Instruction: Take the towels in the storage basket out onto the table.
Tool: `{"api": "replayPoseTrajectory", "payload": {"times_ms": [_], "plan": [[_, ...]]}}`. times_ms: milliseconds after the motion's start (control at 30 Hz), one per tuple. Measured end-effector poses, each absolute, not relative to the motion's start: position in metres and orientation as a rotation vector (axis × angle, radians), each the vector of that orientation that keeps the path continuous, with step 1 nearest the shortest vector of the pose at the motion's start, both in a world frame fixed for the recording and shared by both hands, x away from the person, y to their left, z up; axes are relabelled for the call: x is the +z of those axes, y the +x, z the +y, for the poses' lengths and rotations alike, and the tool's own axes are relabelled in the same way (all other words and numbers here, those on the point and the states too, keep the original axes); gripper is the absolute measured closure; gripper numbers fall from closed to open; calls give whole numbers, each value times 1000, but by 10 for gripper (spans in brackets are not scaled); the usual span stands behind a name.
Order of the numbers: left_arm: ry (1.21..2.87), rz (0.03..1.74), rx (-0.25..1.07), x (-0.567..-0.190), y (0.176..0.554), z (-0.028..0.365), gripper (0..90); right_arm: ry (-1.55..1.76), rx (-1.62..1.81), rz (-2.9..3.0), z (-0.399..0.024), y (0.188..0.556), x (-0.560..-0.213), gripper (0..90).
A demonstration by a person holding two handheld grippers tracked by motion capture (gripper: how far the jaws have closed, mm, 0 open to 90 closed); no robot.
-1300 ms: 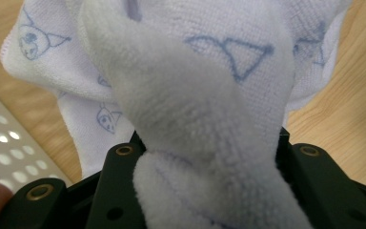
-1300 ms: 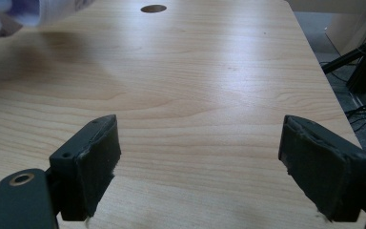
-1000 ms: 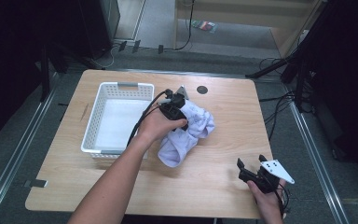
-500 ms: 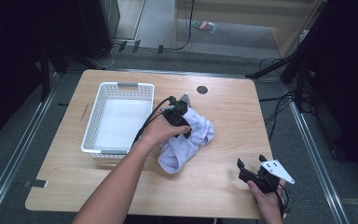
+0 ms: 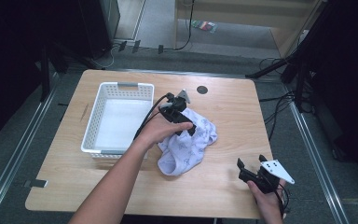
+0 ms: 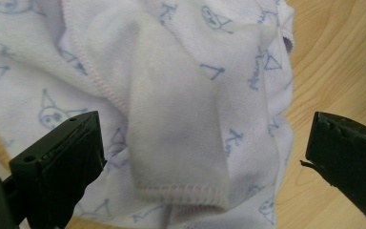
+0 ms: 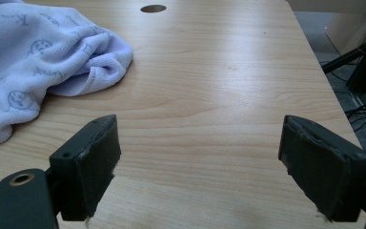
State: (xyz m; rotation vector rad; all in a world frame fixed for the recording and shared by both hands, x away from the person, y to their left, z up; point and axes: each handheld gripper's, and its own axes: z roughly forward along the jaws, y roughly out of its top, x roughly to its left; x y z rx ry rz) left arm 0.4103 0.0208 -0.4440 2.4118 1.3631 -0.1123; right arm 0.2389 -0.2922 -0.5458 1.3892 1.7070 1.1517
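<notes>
A crumpled white cloth with a pale blue print (image 5: pixel 189 145) lies on the wooden table (image 5: pixel 233 112), just right of the basket. My left gripper (image 5: pixel 187 129) hangs low over the cloth's upper part. In the left gripper view the left gripper (image 6: pixel 202 129) is open, its jaws wide apart on either side of a folded hem of the cloth (image 6: pixel 171 119). My right gripper (image 5: pixel 251 162) rests near the table's front right corner. The right gripper (image 7: pixel 198 138) is open over bare wood, with the cloth (image 7: pixel 38 47) ahead and to its left.
A white perforated basket (image 5: pixel 89 122) stands at the table's left with nothing in it. A round cable hole (image 5: pixel 202 89) sits near the far edge. Cables and dark stands line the floor beyond and to the right.
My left gripper has slid a little right and toward the near edge over the cloth, and the cloth has shifted and spread with it. The right gripper has stayed put.
</notes>
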Motion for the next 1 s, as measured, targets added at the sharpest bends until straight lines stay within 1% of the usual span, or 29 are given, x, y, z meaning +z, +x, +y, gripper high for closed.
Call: {"api": "replayPoseTrajectory", "payload": {"times_ms": [67,233,333,467,500,667,867,1000], "plan": [[2406,1360,-110,-441,410,24,0,1390,1152,1707,-292,239,-546,141],[2334,1332,-108,-427,406,38,0,1392,1152,1708,-292,239,-546,141],[2297,1343,-70,-416,403,50,0,1393,1150,1708,-292,239,-546,141],[2297,1350,-42,-410,401,62,0,1394,1148,1709,-292,239,-546,141],[2288,1355,-15,-406,399,69,0,1395,1147,1710,-292,239,-546,141],[2270,1349,36,-393,393,88,0,1397,1144,1710,-292,240,-546,142],[2251,1358,84,-389,386,108,0,1399,1143,1710,-292,240,-546,142],[2237,1382,108,-393,383,122,0,1401,1142,1710,-292,240,-546,142]]}}
